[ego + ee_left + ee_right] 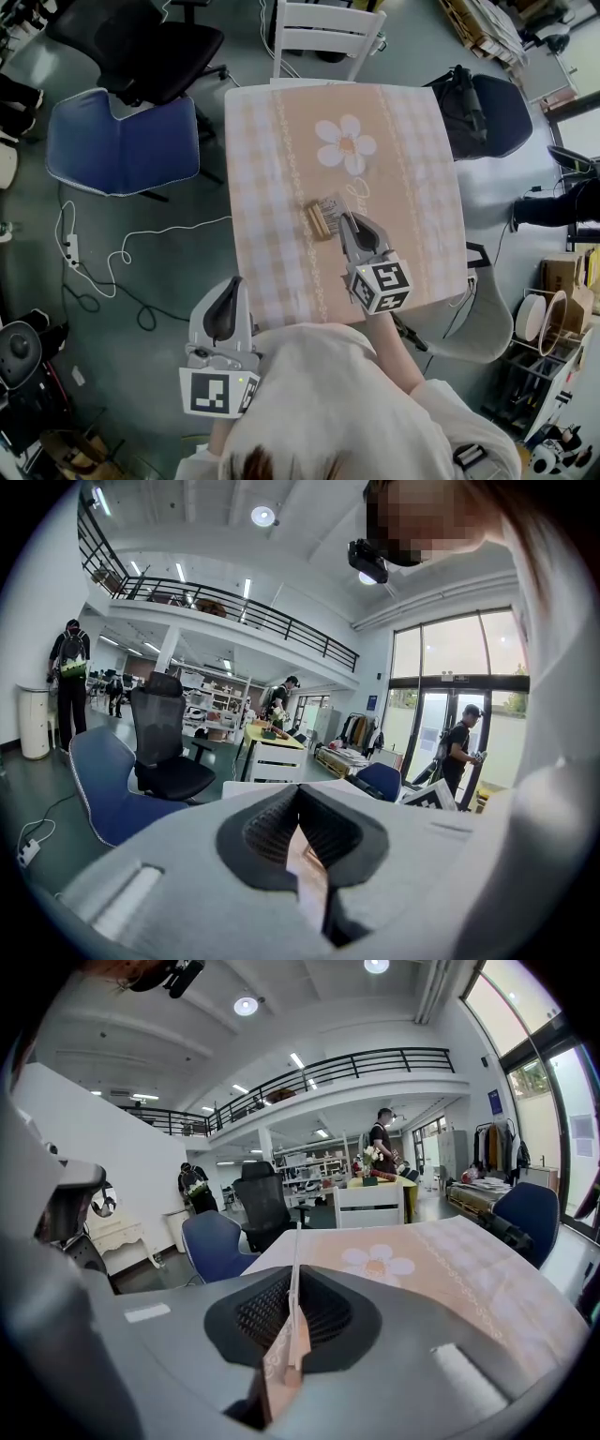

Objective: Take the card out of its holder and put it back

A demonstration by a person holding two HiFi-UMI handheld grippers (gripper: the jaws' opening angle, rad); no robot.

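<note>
A small wooden card holder (318, 219) lies on the peach checked tablecloth (281, 187), below its daisy print. My right gripper (348, 223) is just to the holder's right, shut on a thin card (294, 1283). In the right gripper view the card stands edge-on between the pads and pokes out past them. In the head view the card (331, 205) shows as a pale slip by the holder's top. I cannot tell whether it touches the holder. My left gripper (228, 298) hangs off the table's near left edge, fingertips together, holding nothing.
A white chair (326, 33) stands at the table's far side, a blue chair (122, 141) and a black office chair (141, 37) to the left, another dark chair (487, 112) to the right. Cables (103, 262) trail on the floor at left. People stand in the distance.
</note>
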